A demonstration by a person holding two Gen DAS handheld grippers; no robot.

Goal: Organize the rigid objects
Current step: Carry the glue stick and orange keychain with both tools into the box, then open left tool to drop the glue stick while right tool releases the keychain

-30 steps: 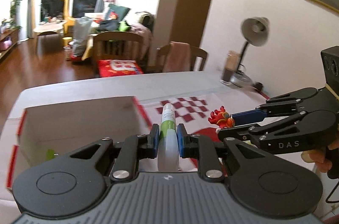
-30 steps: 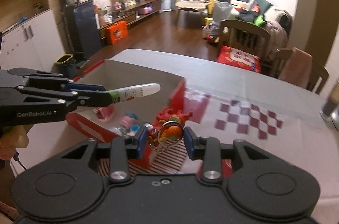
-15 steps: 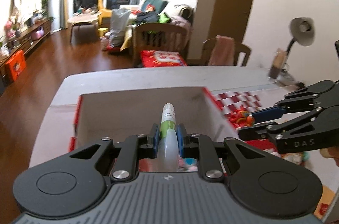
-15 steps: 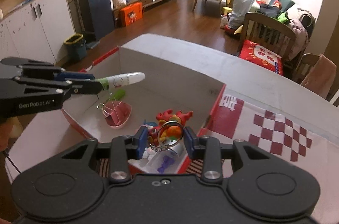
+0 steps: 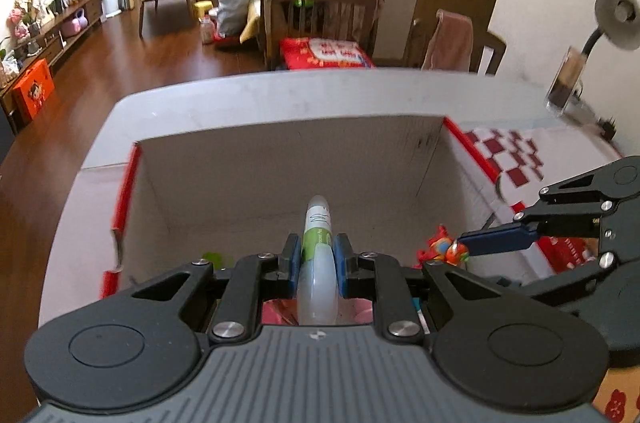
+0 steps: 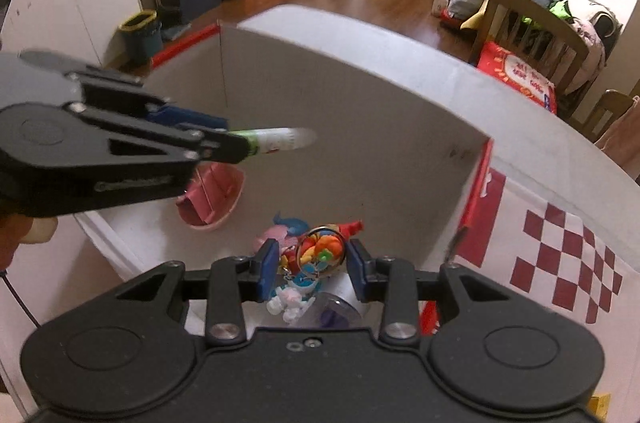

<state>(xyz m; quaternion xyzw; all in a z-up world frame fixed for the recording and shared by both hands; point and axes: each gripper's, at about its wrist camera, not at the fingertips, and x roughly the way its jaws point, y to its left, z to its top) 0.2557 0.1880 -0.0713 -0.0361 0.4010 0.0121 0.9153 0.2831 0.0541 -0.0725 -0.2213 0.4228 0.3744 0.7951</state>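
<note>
My left gripper (image 5: 316, 255) is shut on a white and green tube (image 5: 318, 235) and holds it over the open cardboard box (image 5: 288, 159). The tube also shows in the right wrist view (image 6: 280, 139), sticking out of the left gripper (image 6: 236, 143). My right gripper (image 6: 314, 261) holds a red and orange keychain toy (image 6: 322, 251) between its pads, above the box's near right corner. In the left wrist view the right gripper (image 5: 460, 249) and the toy (image 5: 440, 249) are at the right.
In the box lie a pink clip holder (image 6: 212, 199), a pink and blue toy (image 6: 280, 229) and a small white figure (image 6: 288, 301). A red checked cloth (image 6: 560, 263) lies right of the box. A desk lamp (image 5: 612, 23) stands far right.
Both grippers have moved left and forward over the box, each still holding its object. The box now fills both views.
</note>
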